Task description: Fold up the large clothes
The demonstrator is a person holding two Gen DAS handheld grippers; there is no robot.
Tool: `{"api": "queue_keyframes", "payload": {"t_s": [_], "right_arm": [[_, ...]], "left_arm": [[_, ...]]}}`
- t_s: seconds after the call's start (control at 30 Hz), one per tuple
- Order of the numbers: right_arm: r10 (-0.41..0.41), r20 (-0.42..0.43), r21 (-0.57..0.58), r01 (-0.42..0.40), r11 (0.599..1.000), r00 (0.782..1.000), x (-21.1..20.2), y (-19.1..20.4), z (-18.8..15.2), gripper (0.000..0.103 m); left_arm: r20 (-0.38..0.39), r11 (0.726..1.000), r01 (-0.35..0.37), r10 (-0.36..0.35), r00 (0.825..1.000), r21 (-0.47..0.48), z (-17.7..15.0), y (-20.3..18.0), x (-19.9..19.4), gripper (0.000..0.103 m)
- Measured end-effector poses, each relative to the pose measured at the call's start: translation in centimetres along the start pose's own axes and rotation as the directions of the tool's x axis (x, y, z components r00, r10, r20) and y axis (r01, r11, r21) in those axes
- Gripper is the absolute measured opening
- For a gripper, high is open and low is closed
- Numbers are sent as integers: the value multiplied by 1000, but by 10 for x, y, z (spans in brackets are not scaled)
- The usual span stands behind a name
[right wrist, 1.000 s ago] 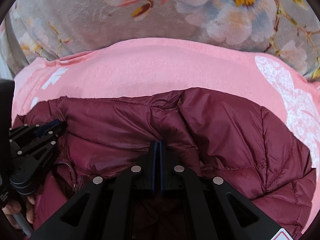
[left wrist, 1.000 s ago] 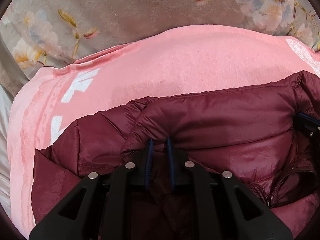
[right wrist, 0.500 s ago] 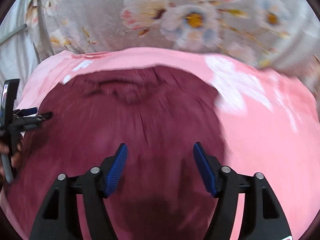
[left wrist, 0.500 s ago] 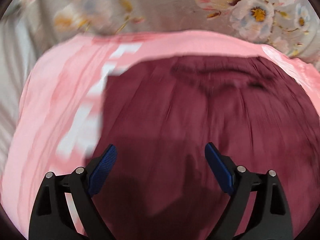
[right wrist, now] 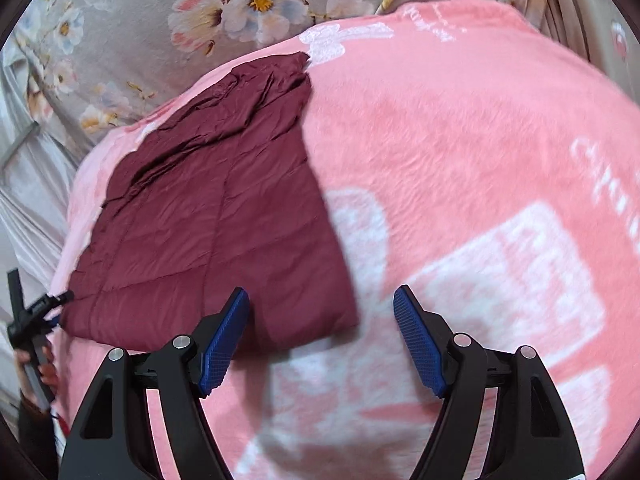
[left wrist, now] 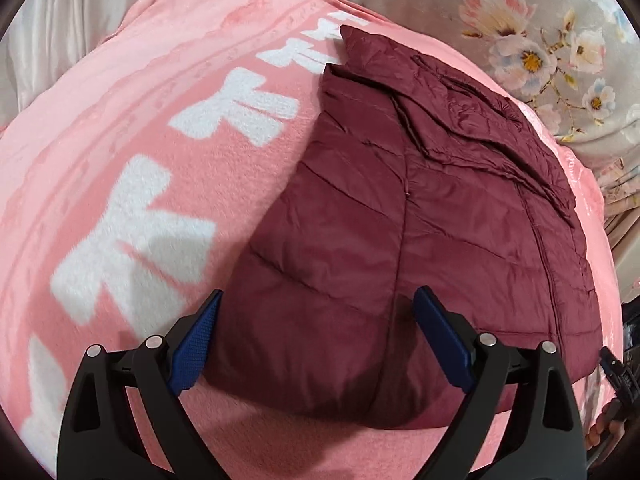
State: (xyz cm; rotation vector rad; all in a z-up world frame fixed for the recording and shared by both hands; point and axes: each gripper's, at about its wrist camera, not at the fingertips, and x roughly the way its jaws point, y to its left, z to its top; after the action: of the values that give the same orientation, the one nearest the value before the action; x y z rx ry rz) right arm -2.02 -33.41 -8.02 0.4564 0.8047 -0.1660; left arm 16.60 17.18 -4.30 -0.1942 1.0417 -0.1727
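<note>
A maroon puffer jacket (left wrist: pixel 440 220) lies folded flat on a pink blanket (left wrist: pixel 120 120) with white letters. My left gripper (left wrist: pixel 319 292) hovers open over the jacket's near left corner, its blue pads well apart and touching nothing. The right wrist view shows the same jacket (right wrist: pixel 208 208) on the left part of the blanket (right wrist: pixel 460 140). My right gripper (right wrist: pixel 321 290) hangs above the jacket's near right corner; its jaws are opening and the pads press on nothing. The left gripper (right wrist: pixel 36 312) also shows at that view's left edge, held by a hand (right wrist: pixel 40 368).
A grey floral bedsheet (left wrist: pixel 520 40) lies beyond the blanket, also seen in the right wrist view (right wrist: pixel 160 20). Pale fabric folds (left wrist: pixel 60 20) border the blanket's far left. The right gripper's edge (left wrist: pixel 616 368) shows low on the right of the left wrist view.
Both grippers were shut on the jacket's fabric; they let go, opened wide and drew back and apart toward the near corners. The jacket now lies flat and folded.
</note>
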Motion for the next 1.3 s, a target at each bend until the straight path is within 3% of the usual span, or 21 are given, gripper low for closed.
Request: {"api": "queue_keyframes", "payload": {"t_s": [0.07, 0.13, 0.17, 0.23, 0.27, 0.43, 0.67, 0.77, 0.9, 1.0, 1.07, 1.17, 1.3], "right_arm": [[-3, 20, -4, 3, 1000, 1000, 3, 7, 0, 73], [41, 24, 6, -41, 999, 999, 6, 13, 1, 47], [66, 17, 14, -66, 998, 998, 9, 16, 2, 39], [80, 14, 24, -80, 997, 997, 11, 21, 5, 11], [89, 26, 24, -90, 996, 996, 7, 24, 6, 8], [116, 129, -23, -114, 993, 985, -45, 36, 2, 3], [144, 249, -128, -115, 985, 958, -161, 43, -26, 3], [185, 335, -130, -149, 980, 924, -213, 45, -27, 3], [209, 444, -179, -142, 974, 871, -243, 65, 4, 3], [199, 478, -196, -117, 974, 856, -223, 79, 51, 3], [173, 469, -182, -97, 978, 866, -200, 82, 77, 3], [124, 406, -115, -84, 990, 906, -130, 75, 131, 3], [58, 309, -51, -44, 998, 949, -44, 65, 167, 3]], "left_arm": [[16, 1000, 0, 1, 1000, -23, -1, 0, -2, 74], [22, 999, 2, -1, 1000, -44, -1, 0, -3, 57], [23, 999, 7, -6, 1000, -51, 1, -2, -4, 40], [24, 999, 10, -8, 1000, -53, 4, -5, -8, 18], [35, 999, 19, -17, 999, -48, 5, -6, -16, 12], [107, 995, 96, -93, 990, -24, -2, -8, -72, 6], [200, 979, 204, -204, 958, 20, -38, 0, -188, 5], [288, 974, 218, -228, 930, 66, -42, -8, -246, 5], [382, 973, 190, -227, 896, 131, -15, -31, -274, 5], [402, 982, 126, -174, 899, 143, 27, -51, -255, 6], [388, 989, 72, -119, 914, 133, 56, -63, -228, 6], [343, 992, -22, -21, 939, 121, 100, -78, -168, 6], [248, 984, -133, 101, 963, 116, 140, -88, -70, 7]]}}
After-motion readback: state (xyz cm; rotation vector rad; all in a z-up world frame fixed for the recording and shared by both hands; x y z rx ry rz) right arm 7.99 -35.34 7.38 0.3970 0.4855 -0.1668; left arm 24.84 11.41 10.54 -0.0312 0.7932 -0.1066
